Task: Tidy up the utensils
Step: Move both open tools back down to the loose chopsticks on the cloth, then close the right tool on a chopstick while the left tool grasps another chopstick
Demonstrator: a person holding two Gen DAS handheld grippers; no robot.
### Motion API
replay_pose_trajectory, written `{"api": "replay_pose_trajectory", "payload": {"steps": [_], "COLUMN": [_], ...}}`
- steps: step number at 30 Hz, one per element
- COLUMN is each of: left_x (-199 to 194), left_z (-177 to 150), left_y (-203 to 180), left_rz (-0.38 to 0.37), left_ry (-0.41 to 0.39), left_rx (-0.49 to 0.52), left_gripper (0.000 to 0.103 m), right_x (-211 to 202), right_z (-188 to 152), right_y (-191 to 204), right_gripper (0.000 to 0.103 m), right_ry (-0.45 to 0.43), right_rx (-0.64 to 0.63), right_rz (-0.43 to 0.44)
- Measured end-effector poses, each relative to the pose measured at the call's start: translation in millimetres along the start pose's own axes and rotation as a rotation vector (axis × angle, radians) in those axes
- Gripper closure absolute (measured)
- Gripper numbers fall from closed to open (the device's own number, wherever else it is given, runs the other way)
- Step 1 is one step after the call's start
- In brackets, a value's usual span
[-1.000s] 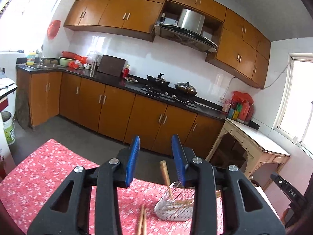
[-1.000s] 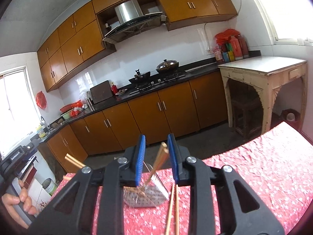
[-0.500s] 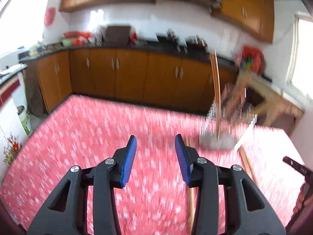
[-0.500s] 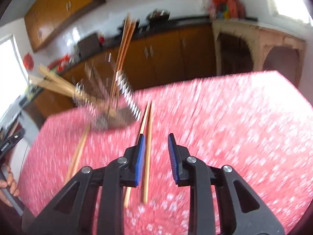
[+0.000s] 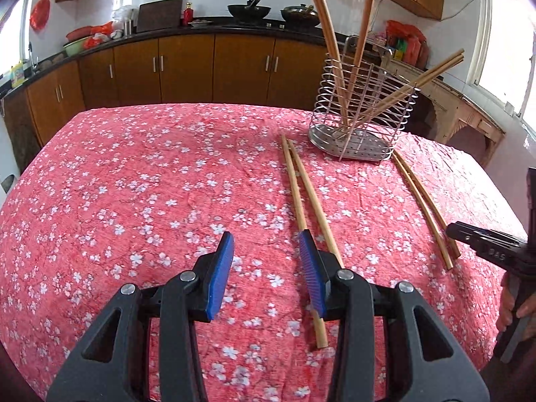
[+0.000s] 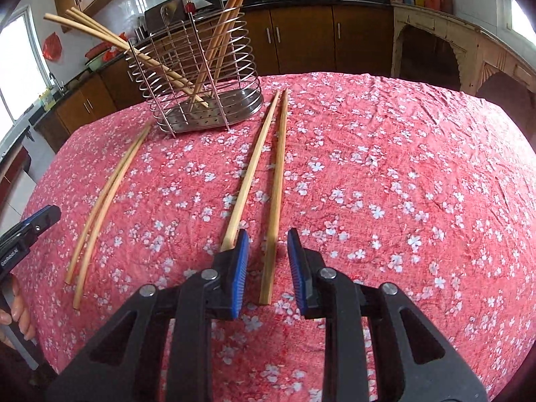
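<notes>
A wire utensil basket (image 5: 361,114) (image 6: 201,77) stands at the far side of the red floral tablecloth with several wooden chopsticks leaning in it. Two pairs of chopsticks lie loose on the cloth. My left gripper (image 5: 266,244) is open and empty above the cloth, its right finger over one pair (image 5: 301,201); the other pair (image 5: 423,207) lies further right. My right gripper (image 6: 268,241) is open, and one chopstick (image 6: 276,181) of a pair lies between its fingers, its mate (image 6: 251,171) by the left finger. The second pair (image 6: 104,201) lies left.
The table (image 5: 134,174) (image 6: 402,167) is covered by the red flowered cloth. Kitchen cabinets and a counter with pots run behind it. The other gripper's tip shows at the right edge (image 5: 485,248) and at the left edge (image 6: 30,227).
Both grippers have tilted down from facing the kitchen to facing the tabletop and come lower over the loose chopsticks. Both stay open.
</notes>
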State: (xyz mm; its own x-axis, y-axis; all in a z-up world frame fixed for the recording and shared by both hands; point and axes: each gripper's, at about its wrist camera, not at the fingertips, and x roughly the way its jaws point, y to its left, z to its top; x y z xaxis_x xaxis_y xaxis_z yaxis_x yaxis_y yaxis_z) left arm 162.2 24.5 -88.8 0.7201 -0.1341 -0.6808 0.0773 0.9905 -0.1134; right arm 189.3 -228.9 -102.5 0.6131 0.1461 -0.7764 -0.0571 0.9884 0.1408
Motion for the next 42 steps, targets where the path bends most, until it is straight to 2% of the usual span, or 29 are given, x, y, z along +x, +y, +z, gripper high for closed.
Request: {"api": "replay_pose_trajectory", "payload": {"steps": [9, 17, 23, 29, 40, 41, 42], "left_x": [6, 19, 29, 35, 36, 38, 39], "left_z": [-1, -5, -5, -3, -6, -6, -6], "left_y": [-15, -32, -34, -39, -47, -50, -52], "left_rz": [-0.02, 0.002, 0.034, 0.072, 0.073, 0.075, 0.077], "left_ry": [0.04, 0.09, 0.136, 0.136, 0.139, 0.139, 0.138], "left_rx": [0.034, 0.083, 0.08, 0.09, 0.142, 0.148, 0.155], "left_gripper": [0.061, 0.061, 0.062, 0.07, 0.071, 0.076, 0.083], "right_x": [8, 9, 10, 10, 10, 10, 10], "right_z": [2, 3, 3, 2, 1, 1, 2], "right_y": [2, 1, 1, 3, 4, 4, 4], "right_gripper": [0.08, 0.08, 0.08, 0.08, 0.08, 0.081, 0.087], "right_ry": [-0.001, -0.01, -0.014, -0.014, -0.013, -0.012, -0.012], "right_rx": [-0.004, -0.007, -0.019, -0.033, -0.044, -0.044, -0.044], "right_rz": [-0.03, -0.044, -0.052, -0.064, -0.075, -0.076, -0.081]}}
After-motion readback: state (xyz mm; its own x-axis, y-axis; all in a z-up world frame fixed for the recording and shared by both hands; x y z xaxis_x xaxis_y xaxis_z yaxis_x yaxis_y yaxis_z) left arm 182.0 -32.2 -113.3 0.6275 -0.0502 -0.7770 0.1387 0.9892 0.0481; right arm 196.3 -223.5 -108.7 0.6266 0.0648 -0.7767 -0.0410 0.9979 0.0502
